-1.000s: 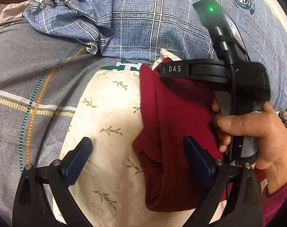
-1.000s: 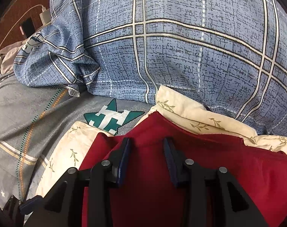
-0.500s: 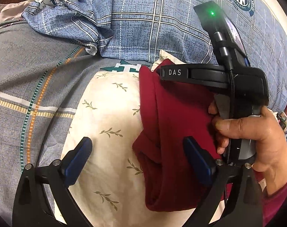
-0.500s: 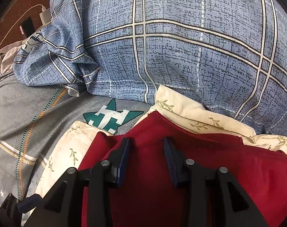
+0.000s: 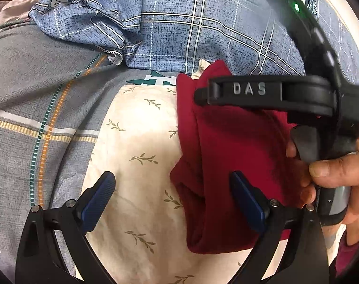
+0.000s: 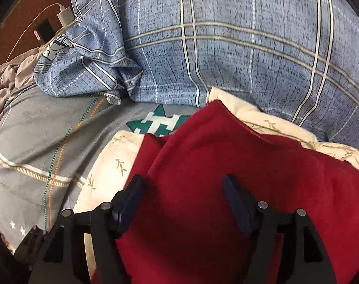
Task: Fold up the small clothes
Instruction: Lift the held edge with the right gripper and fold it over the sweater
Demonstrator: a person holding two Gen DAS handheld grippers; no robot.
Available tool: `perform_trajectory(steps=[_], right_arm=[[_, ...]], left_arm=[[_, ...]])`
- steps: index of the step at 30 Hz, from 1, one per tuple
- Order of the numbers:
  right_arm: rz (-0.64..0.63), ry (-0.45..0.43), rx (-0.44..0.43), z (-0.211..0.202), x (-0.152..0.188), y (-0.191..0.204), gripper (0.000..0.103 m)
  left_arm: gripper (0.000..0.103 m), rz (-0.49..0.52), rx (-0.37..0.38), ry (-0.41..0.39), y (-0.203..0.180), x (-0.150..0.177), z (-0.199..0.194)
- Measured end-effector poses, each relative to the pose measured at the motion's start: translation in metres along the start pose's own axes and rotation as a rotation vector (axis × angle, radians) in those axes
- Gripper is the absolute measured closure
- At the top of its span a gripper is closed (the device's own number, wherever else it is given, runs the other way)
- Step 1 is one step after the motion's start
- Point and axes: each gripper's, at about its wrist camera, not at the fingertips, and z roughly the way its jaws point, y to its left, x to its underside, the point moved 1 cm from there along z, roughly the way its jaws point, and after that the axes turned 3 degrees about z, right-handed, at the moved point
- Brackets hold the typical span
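The right gripper (image 6: 183, 190) has just been opening: its jaws now stand apart over the dark red garment (image 6: 226, 189), the cloth lying slack beneath and between the blue pads without being pinched. The left gripper (image 5: 172, 194) is spread wide and empty, one pad over the cream leaf-print cloth (image 5: 136, 146), the other above the garment's left edge (image 5: 226, 156). The red piece lies folded into a long strip on that cream cloth, which rests on a grey plaid bedsheet (image 5: 37, 99) just in front of a blue checked pillow (image 6: 226, 47). It looks like soft, thick knit: light, limp, not fragile, likely to sag and drag across the cream cloth rather than slide cleanly. A good hold would probably be at a doubled edge or corner, pinching all layers together, since a grip in the middle would only bunch the top layer and undo the fold.
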Motion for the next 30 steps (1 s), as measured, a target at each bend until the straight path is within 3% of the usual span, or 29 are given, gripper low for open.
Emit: perform_trajectory(steps=[2, 7, 14, 16, 18, 21, 24, 28, 29, 30], right_arm=[[-0.010, 0.018, -0.032, -0.002, -0.003, 0.010, 0.030], [-0.121, 0.065, 0.053, 0.004, -0.008, 0.034, 0.029], [-0.120, 0.081, 0.085, 0.022, -0.010, 0.033, 0.025], [-0.145, 0.063, 0.108, 0.024, -0.008, 0.037, 0.031], [-0.164, 0.027, 0.136, 0.022, -0.004, 0.038, 0.053], [-0.152, 0.002, 0.078, 0.011, -0.002, 0.036, 0.076], [-0.101, -0.026, 0.001, -0.010, -0.005, 0.026, 0.085], [-0.071, -0.053, -0.068, -0.031, -0.006, 0.014, 0.087], [-0.064, -0.057, -0.079, -0.036, -0.005, 0.011, 0.087], [-0.060, -0.057, -0.089, -0.039, -0.005, 0.010, 0.087]], left_arm=[[0.005, -0.003, 0.004, 0.003, 0.002, 0.000, 0.001], [0.005, -0.005, 0.003, 0.008, 0.001, 0.002, 0.002], [0.004, -0.009, 0.007, 0.011, 0.002, -0.001, 0.008], [0.003, -0.009, 0.009, 0.009, 0.002, -0.002, 0.009], [0.003, -0.015, 0.028, 0.002, 0.004, -0.003, 0.009], [0.003, -0.036, 0.068, -0.021, 0.006, -0.006, 0.009], [0.003, -0.038, 0.117, -0.042, 0.003, -0.007, 0.006], [0.005, -0.021, 0.196, -0.069, -0.005, -0.009, 0.006], [0.014, -0.018, 0.207, -0.075, -0.006, -0.010, 0.006], [0.034, -0.009, 0.225, -0.077, -0.009, -0.011, 0.006]])
